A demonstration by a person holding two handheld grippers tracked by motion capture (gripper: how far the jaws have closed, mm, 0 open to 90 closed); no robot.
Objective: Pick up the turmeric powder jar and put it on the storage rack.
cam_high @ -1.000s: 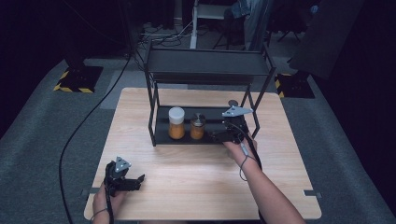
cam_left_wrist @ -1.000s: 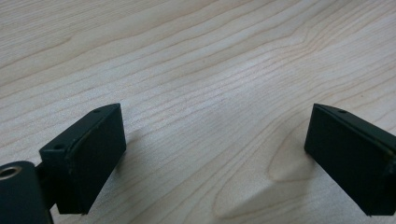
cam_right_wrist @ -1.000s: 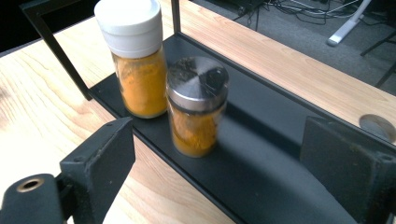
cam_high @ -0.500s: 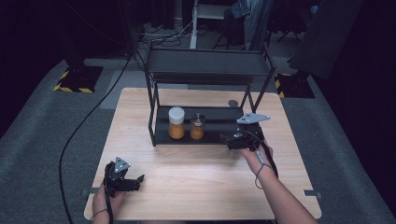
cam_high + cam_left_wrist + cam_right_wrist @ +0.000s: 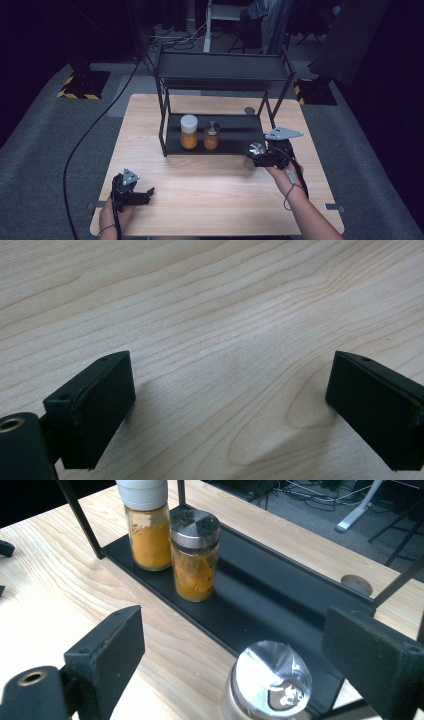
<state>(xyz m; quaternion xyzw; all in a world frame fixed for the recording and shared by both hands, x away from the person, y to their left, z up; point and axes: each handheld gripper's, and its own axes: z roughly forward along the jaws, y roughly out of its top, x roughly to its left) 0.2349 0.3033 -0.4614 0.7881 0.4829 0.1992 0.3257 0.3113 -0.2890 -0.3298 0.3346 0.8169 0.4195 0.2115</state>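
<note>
silver-lidded jar (image 5: 267,685) sits cut off between right tongs (image 5: 240,655).

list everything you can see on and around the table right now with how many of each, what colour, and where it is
table: one, light wood, centre of the high view.
rack: one, black metal, two shelves, at the table's far side.
white-lidded jar: one, orange contents, lower shelf, left of its neighbour.
silver-lidded jar: one, orange contents, lower shelf, beside the white-lidded jar.
shiny-lidded jar: one, silver lid, between the right gripper's jaws, off the shelf's front edge.
round disc: one, grey, on the table behind the rack.
left gripper: one, black, jaws open, low over the table's near left.
right gripper: one, black, near the rack's right end.
</note>
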